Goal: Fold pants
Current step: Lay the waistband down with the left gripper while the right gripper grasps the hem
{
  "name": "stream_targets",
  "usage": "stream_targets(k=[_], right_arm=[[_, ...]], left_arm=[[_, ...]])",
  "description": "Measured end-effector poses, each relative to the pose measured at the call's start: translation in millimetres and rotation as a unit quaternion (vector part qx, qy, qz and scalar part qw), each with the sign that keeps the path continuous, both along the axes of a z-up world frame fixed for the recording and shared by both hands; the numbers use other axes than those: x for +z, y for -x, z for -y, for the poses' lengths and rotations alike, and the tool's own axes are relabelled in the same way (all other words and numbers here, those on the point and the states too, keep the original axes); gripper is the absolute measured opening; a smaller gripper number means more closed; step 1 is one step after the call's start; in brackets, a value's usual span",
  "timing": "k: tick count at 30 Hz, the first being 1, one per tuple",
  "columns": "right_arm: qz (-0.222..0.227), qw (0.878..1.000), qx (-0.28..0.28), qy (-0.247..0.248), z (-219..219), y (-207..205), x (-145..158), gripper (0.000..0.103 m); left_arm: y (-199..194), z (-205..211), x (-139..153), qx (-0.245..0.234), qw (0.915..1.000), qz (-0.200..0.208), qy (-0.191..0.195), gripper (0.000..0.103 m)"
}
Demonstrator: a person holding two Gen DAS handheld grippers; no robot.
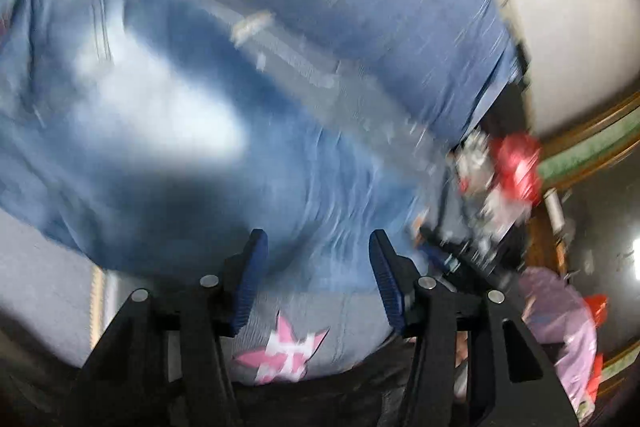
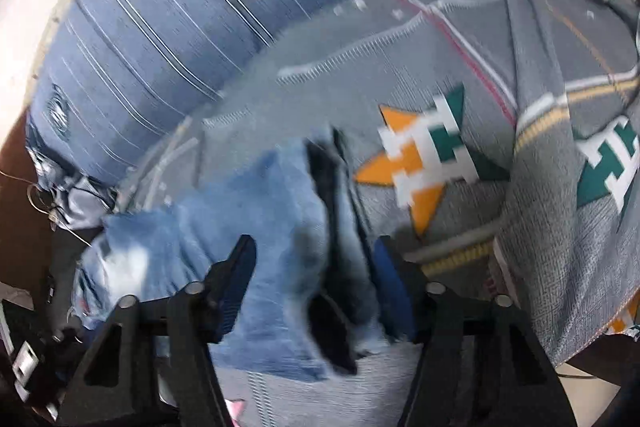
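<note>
Jeans (image 1: 168,147) spread on grey patterned bedspread (image 2: 460,75), striped blue pillow (image 2: 168,39) far side, left gripper (image 1: 316,267) and right gripper (image 2: 316,267) above denim, jaws parted, gripping nothing.

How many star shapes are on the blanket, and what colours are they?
Counting both wrist views of the grey blanket:
Pink star: 1
Orange and green star: 1
Green star, cut off at the picture's edge: 1
Total: 3

The jeans may hide more.
</note>
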State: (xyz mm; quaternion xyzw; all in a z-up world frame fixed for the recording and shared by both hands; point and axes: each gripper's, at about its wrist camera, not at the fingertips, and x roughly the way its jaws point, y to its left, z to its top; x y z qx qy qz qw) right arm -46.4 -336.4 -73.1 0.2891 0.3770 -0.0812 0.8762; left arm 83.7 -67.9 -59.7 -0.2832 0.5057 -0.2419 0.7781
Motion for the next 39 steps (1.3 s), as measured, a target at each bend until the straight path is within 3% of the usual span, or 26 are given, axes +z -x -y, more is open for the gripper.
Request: stream_targets(k=[4, 7, 8, 10, 12, 13, 15, 20, 22, 25, 26, 28, 29, 30, 31, 33, 36, 39], right_arm=[[0.002, 0.999, -0.013, 0.036, -3, 7, 6, 0.047], [0.03, 0.999, 0.03, 0.021, -16, 17, 14, 0.042], [0.022, 0.998, 0.046, 0.029, -23, 17, 12, 0.036], [-0.015, 0.997, 0.058, 0.051, -39, 6, 3, 0.033], [-0.054, 0.995, 0.04, 0.074, -40, 0, -9, 0.011], [-0.052, 0.995, 0.036, 0.076, -39, 0, -7, 0.01], [-0.03, 0.995, 0.031, 0.086, -40, 4, 2, 0.004], [0.055, 0.991, -0.018, 0.119, -34, 40, 46, 0.002], [0.03, 0.992, -0.023, 0.124, -32, 38, 39, 0.004], [-0.08, 0.988, -0.002, 0.135, -32, 10, 2, 0.011], [-0.075, 0.986, 0.0, 0.147, -36, 10, 6, 0.012], [-0.013, 0.992, -0.013, 0.123, -30, 23, 26, 0.032], [0.018, 0.995, -0.018, 0.099, -24, 29, 36, 0.052], [0.047, 0.996, -0.023, 0.072, -15, 34, 46, 0.062], [0.059, 0.997, -0.027, 0.052, -6, 32, 56, 0.063], [0.04, 0.998, -0.024, 0.044, 7, 9, 64, 0.064], [-0.017, 1.0, 0.0, 0.007, 26, -24, 43, 0.064], [-0.008, 1.0, -0.007, -0.024, 35, -13, 21, 0.058]], left_arm=[[5, 5, -4, -0.014, 0.9998, -0.004, -0.016, 0.054], [7, 1, -2, -0.005, 0.9996, 0.002, -0.028, 0.054], [6, 1, -4, -0.004, 0.9996, -0.001, -0.027, 0.054], [10, 4, -12, -0.004, 0.9997, -0.01, -0.022, 0.054], [11, 1, -12, -0.007, 0.9997, -0.013, -0.019, 0.054], [10, 2, -11, -0.009, 0.9997, -0.01, -0.021, 0.054], [13, 2, -7, -0.01, 0.9996, -0.002, -0.028, 0.054], [19, -1, -3, -0.01, 0.9996, 0.01, -0.025, 0.054], [18, 1, -5, -0.012, 0.9995, 0.005, -0.029, 0.054], [15, 6, -12, -0.022, 0.9992, -0.006, -0.033, 0.054], [15, 7, -12, -0.025, 0.9991, -0.007, -0.033, 0.054], [17, 8, -9, -0.031, 0.999, -0.001, -0.033, 0.054], [19, 10, -7, -0.035, 0.9989, 0.003, -0.032, 0.055], [19, 11, -7, -0.038, 0.9988, 0.004, -0.03, 0.056], [20, 12, -7, -0.042, 0.9988, 0.005, -0.025, 0.057], [22, 18, -9, -0.056, 0.9984, 0.0, -0.01, 0.059], [25, 31, -16, -0.086, 0.9959, -0.018, 0.019, 0.06], [31, 47, -25, -0.099, 0.9924, -0.047, 0.056, 0.06]])
